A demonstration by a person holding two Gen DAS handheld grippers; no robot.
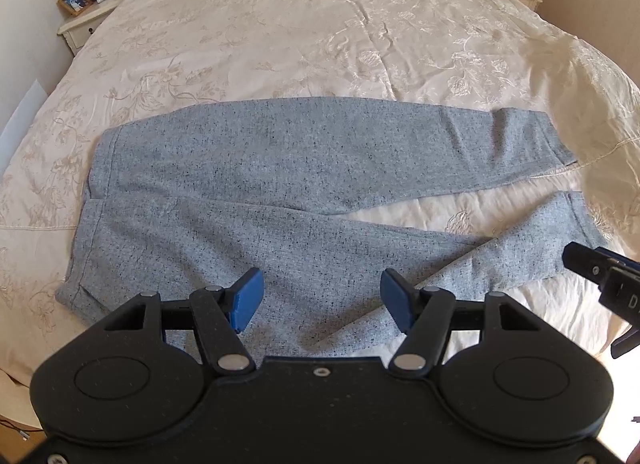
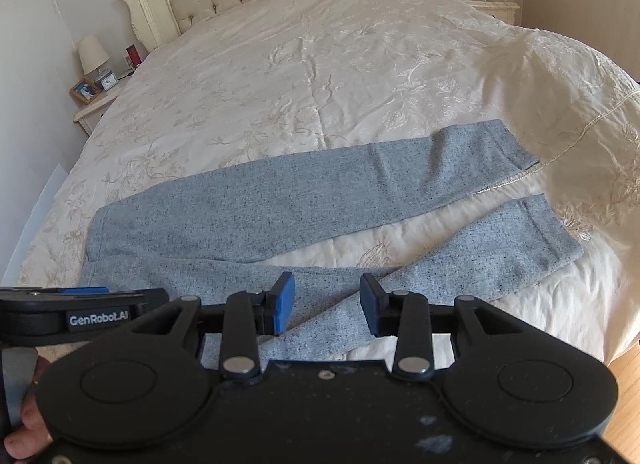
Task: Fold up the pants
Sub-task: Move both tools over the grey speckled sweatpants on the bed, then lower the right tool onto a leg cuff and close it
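My left gripper [image 1: 322,300] and right gripper [image 2: 327,306] hover wide and empty over the grey sweatpants [image 1: 248,183], spread unfolded on the bed [image 1: 320,23], every fold left.

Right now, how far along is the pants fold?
Done: the grey pants lie spread flat on the bed, legs apart in a V. In hand: nothing; the left claw and right claw hover open over the near leg. Left: every fold; no leg is laid over the other.
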